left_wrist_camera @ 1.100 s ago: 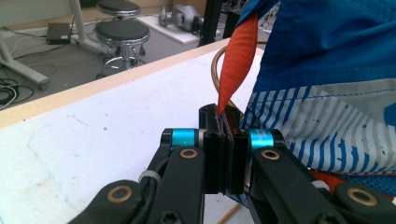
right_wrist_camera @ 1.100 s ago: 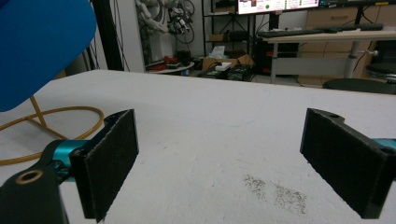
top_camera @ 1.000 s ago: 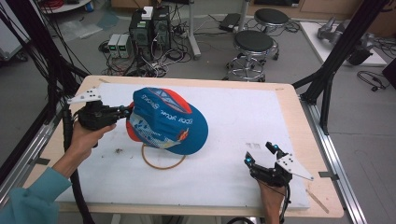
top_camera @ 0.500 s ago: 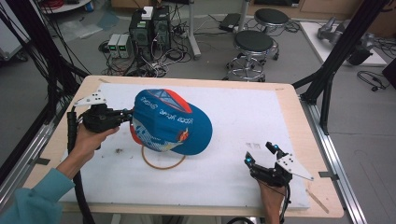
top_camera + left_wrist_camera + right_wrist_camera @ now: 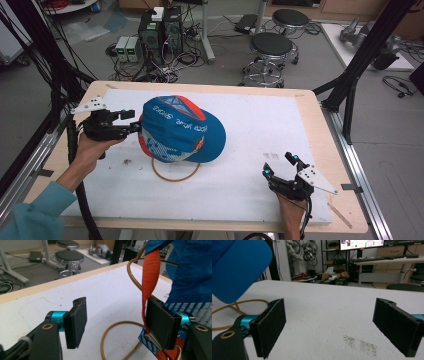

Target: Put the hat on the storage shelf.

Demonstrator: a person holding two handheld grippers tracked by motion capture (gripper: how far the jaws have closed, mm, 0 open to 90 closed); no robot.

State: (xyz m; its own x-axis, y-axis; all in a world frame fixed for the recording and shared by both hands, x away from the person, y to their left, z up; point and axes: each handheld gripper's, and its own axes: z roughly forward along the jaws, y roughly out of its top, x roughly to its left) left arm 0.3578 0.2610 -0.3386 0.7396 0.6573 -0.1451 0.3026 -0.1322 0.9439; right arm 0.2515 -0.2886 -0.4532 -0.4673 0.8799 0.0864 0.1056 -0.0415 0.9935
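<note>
A blue cap [image 5: 182,130] with orange trim sits raised on a brown wire loop [image 5: 175,175] at the left middle of the white mat [image 5: 260,125]. My left gripper [image 5: 133,121] is at the cap's left edge, open. In the left gripper view [image 5: 117,322] the cap's orange strap [image 5: 150,277] hangs against the right jaw's pad, with blue fabric [image 5: 192,270] behind it and the wire loop [image 5: 112,337] below. My right gripper [image 5: 278,164] rests open near the front right. Its own view [image 5: 329,325] has bare mat between the jaws and the cap's brim [image 5: 237,267] at upper left.
The wooden table rim [image 5: 320,125] borders the mat. A faint dark smudge [image 5: 272,156] marks the mat just ahead of the right gripper. Black frame posts [image 5: 357,70] rise at both sides. Stools [image 5: 270,47] and computers [image 5: 160,30] stand on the floor beyond.
The cap has shifted and turned slightly to the right over the wire loop. The left hand has turned a little at the cap's edge. The right gripper has stayed put.
</note>
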